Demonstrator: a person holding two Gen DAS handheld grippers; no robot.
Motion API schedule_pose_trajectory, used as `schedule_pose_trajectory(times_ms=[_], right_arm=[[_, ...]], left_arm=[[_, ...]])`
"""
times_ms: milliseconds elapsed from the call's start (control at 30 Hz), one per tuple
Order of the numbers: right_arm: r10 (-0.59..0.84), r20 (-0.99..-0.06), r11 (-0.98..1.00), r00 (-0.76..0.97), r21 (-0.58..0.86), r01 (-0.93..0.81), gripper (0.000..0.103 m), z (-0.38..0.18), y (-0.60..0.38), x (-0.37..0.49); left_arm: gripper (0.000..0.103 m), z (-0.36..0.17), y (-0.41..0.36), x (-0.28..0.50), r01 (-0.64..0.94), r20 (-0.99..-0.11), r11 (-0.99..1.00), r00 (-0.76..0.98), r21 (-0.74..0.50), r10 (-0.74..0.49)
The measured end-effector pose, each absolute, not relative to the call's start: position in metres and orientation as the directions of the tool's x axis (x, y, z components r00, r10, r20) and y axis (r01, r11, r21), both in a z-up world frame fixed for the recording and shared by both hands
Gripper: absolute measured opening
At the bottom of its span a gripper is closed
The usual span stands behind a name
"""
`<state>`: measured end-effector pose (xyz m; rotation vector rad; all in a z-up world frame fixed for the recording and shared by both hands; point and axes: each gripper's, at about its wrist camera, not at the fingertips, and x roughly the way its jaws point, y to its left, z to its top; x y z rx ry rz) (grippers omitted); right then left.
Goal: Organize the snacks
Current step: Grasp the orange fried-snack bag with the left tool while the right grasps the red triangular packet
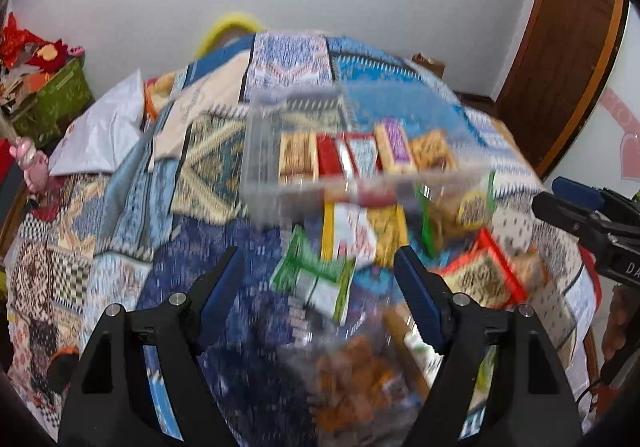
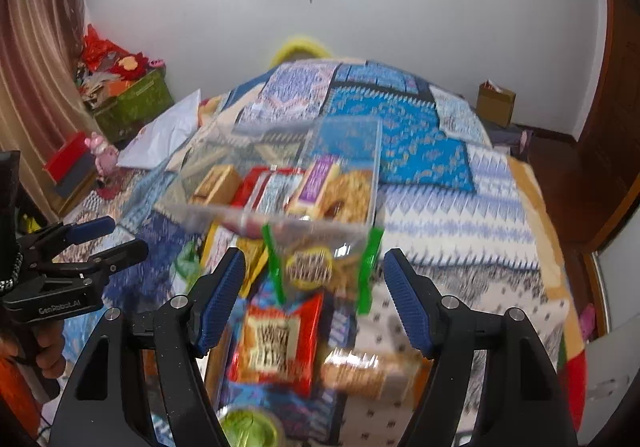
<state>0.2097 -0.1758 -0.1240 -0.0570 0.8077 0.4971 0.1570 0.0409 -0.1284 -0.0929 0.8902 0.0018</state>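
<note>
A clear plastic box (image 1: 260,151) on the bed holds several snack packs in a row; it also shows in the right wrist view (image 2: 192,207). Loose snacks lie in front of it: a green-and-white pack (image 1: 316,279), a yellow-edged pack (image 1: 360,235), a red-edged pack (image 1: 484,275) and a clear bag of orange snacks (image 1: 356,375). My left gripper (image 1: 320,267) is open and empty above the green-and-white pack. My right gripper (image 2: 314,271) is open and empty over a green-edged clear cookie bag (image 2: 316,263) and a red pack (image 2: 276,339). Both views are motion-blurred.
The bed has a patchwork blue cover (image 2: 400,139). A white pillow (image 1: 100,135) lies at its left. A green bin (image 1: 52,99) of clutter stands by the wall. A wooden door (image 1: 560,47) is at the right. A cardboard box (image 2: 496,103) sits on the floor.
</note>
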Motion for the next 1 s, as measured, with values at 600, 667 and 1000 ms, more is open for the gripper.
schedule_pose_trajectory(times_ms=[600,667,1000], right_arm=[[0.393,-0.796,0.878,0.46,0.177,-0.445,0.068,-0.193,-0.168,0.191],[0.393,-0.797,0.874,0.459,0.168,-0.456,0.068,-0.193,-0.164,0.192],[0.391,-0.797,0.863,0.46,0.144,-0.484,0.062,-0.2,-0.152,0.193]], left_arm=[[0.085,-0.2,0.031,0.122,-0.066,-0.846,0.979,0.517,-0.193,-0.132],[0.089,-0.202,0.03,0.121,-0.065,-0.847,0.98,0.516,-0.189,-0.13],[0.093,-0.213,0.036,0.122,-0.089,-0.838,0.969,0.525,-0.232,-0.152]])
